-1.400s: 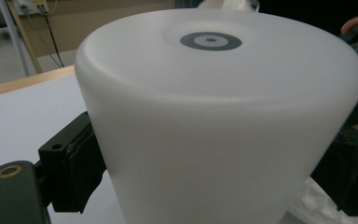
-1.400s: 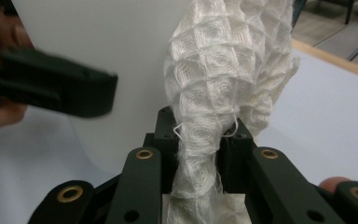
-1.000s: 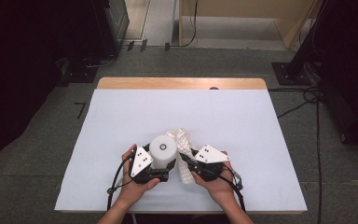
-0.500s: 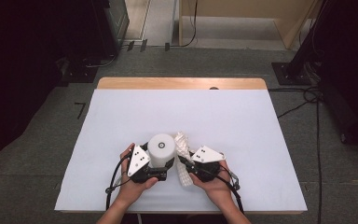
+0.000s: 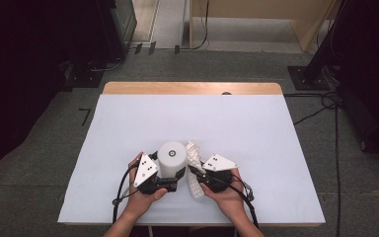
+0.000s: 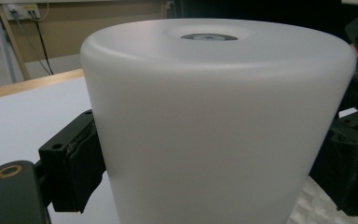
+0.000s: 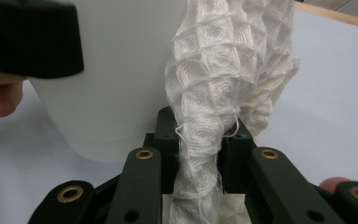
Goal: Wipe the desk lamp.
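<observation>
On the white table [image 5: 256,128] there are 2 things in hand: 1 white frosted cup [image 5: 171,159], standing upside down with its round base up, and 1 white waffle-weave cloth [image 5: 194,168], bunched into a rope. Both sit near the table's near edge, about mid-width, the cloth touching the cup's right side. The person's 2 hands each carry 1 gripper. The left gripper [image 5: 170,173] is clamped on the cup: in the left gripper view its 2 black pads [image 6: 81,170] press against the cup's [image 6: 214,126] opposite walls. The right gripper [image 5: 196,173] is clamped on the cloth: in the right gripper view the 2 jaws pinch the twisted cloth [image 7: 214,121] tight, with the cup's wall [image 7: 116,79] just behind and touching the fabric. Each gripper bears 1 grey three-cornered plate and 1 trailing black cable.
</observation>
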Demonstrator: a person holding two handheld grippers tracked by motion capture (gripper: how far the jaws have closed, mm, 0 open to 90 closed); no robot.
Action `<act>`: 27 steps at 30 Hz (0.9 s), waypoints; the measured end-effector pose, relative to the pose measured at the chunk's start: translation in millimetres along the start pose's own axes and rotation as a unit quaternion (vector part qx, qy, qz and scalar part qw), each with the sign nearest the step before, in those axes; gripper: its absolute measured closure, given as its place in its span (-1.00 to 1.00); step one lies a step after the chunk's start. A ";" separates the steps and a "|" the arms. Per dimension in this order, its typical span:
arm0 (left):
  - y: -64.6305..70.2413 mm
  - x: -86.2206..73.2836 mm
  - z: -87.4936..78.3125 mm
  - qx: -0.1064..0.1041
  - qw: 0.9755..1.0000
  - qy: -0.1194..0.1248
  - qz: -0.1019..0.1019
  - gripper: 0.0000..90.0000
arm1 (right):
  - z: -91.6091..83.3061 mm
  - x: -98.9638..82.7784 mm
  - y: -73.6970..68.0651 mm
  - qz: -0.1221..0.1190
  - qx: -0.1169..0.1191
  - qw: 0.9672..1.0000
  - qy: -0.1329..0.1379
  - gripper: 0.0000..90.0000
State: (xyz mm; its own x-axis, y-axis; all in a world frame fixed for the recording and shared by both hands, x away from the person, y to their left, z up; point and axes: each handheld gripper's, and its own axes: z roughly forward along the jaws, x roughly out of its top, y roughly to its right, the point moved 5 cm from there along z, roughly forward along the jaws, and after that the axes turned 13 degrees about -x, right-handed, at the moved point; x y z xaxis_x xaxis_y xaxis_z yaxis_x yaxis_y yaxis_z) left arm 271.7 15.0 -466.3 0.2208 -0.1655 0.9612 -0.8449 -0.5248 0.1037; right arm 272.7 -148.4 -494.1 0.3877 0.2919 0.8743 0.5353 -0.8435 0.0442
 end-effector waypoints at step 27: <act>-2.0 -21.4 6.6 0.059 0.998 -0.026 -0.015 -0.94 | -19.7 14.8 33.3 0.014 -0.050 0.998 0.042 0.62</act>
State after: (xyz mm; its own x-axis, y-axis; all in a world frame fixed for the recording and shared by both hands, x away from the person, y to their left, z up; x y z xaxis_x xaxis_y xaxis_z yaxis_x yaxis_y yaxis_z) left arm 272.0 14.1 -488.8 0.2724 -0.1907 0.9431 -0.7748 -0.6247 0.0974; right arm 281.5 -181.0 -470.1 0.3355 0.2315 0.9132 0.4459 -0.8929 0.0626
